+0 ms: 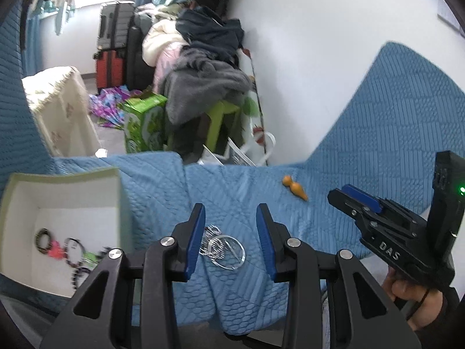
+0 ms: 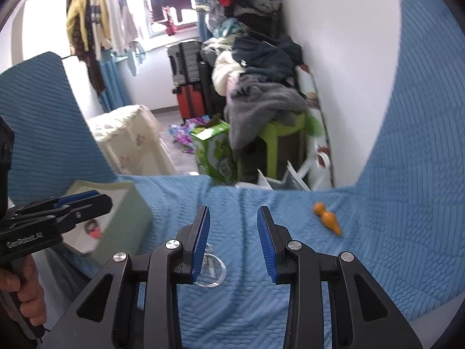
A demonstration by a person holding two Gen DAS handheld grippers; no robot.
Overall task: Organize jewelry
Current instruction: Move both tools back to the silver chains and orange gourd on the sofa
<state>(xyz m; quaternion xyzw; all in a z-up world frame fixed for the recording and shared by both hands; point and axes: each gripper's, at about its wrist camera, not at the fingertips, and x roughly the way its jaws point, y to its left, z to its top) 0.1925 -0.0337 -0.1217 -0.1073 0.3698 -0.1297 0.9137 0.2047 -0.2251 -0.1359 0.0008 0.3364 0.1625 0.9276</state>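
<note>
Both claws are released, gripping nothing. The left claw (image 1: 229,235) hangs over a tangle of silver bangles (image 1: 222,247) on the blue bed cover (image 1: 363,145); their number is unclear. The right claw (image 2: 232,241) is just beside them. At the left edge, one box (image 1: 116,200) holds several bracelets (image 1: 66,247). Farther right lies one orange peg (image 1: 295,187).

A blue quilted fabric cover (image 1: 238,180) spreads over a cushioned seat. On it sits an open pale green cardboard box (image 1: 116,200). To the box's right lies a heap of silver bangles (image 1: 222,247) (partly blurred); farther right, a small orange gourd-shaped wooden piece (image 1: 295,187).
</note>
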